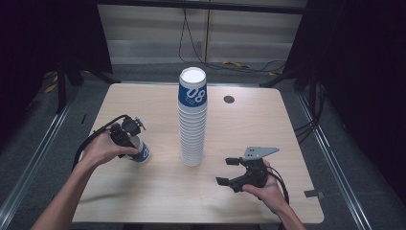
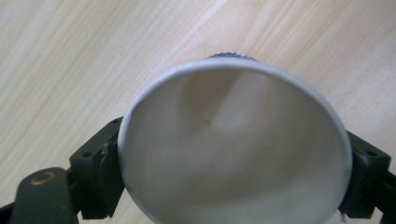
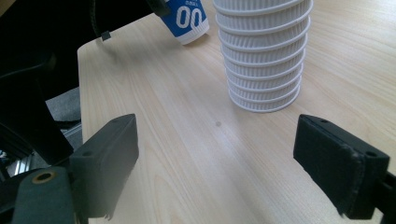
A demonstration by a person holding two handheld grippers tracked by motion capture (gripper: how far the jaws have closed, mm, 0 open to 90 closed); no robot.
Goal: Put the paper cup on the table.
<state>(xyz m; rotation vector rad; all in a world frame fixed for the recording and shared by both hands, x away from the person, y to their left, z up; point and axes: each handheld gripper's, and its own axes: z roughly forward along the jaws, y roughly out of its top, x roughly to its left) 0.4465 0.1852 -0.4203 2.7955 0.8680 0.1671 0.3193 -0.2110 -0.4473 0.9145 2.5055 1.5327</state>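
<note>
Wooden worktop, high view: left gripper holds a paper cup near the left edge, beside the cup stack. Left gripper view: jaws clamped on the cup. Right gripper view: jaws apart, facing the stack.

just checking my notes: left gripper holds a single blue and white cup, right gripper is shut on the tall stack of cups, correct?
Not quite. The right gripper is open and empty, short of the stack of cups, as the right gripper view shows. The left gripper does hold a single cup.
</note>
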